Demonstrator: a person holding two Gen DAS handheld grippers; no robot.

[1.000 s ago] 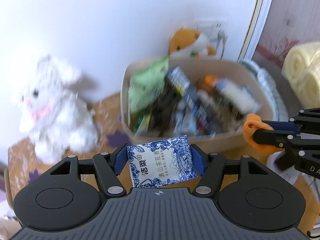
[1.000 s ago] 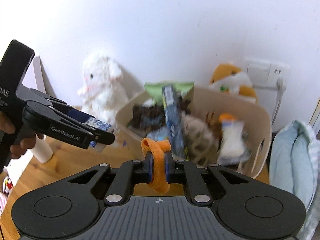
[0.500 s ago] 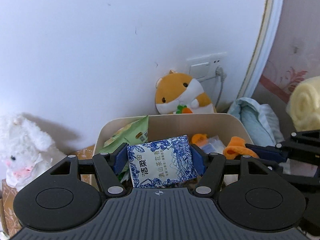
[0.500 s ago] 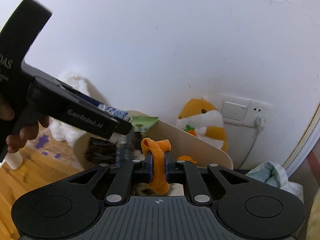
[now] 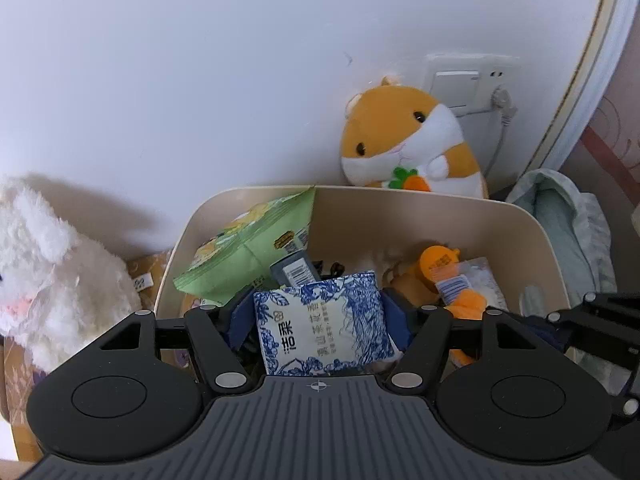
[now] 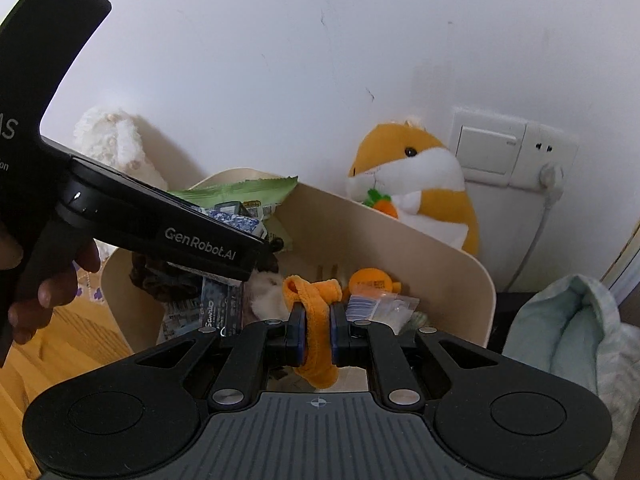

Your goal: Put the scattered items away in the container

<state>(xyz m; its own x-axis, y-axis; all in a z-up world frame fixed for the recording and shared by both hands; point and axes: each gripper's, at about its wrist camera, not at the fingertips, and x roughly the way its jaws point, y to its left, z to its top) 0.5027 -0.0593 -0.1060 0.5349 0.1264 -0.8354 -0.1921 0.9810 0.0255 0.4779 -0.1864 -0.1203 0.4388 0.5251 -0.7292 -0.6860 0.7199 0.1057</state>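
My left gripper (image 5: 320, 308) is shut on a blue-and-white tissue packet (image 5: 324, 324) and hangs over the beige container (image 5: 400, 216). Several items fill the container, among them a green snack bag (image 5: 248, 252) and an orange toy (image 5: 438, 260). In the right wrist view my right gripper (image 6: 318, 314) pinches an orange cloth (image 6: 312, 292) above the container's (image 6: 400, 248) right half. Its jaws are starting to open, with the pads still touching the cloth. The left gripper (image 6: 256, 256) reaches in from the left, held by a person's hand (image 6: 44, 280).
A white plush rabbit (image 5: 52, 280) sits left of the container. Behind it an orange hamster plush (image 5: 404, 148) leans on the wall, beside a switch and a socket with a plug (image 6: 548, 172). A pale green cloth bundle (image 6: 572, 328) lies at the right, and wooden tabletop (image 6: 60, 340) shows at the left.
Both grippers have moved forward from beside the container to above its opening, each still carrying its item. The container and the hamster plush now look closer.
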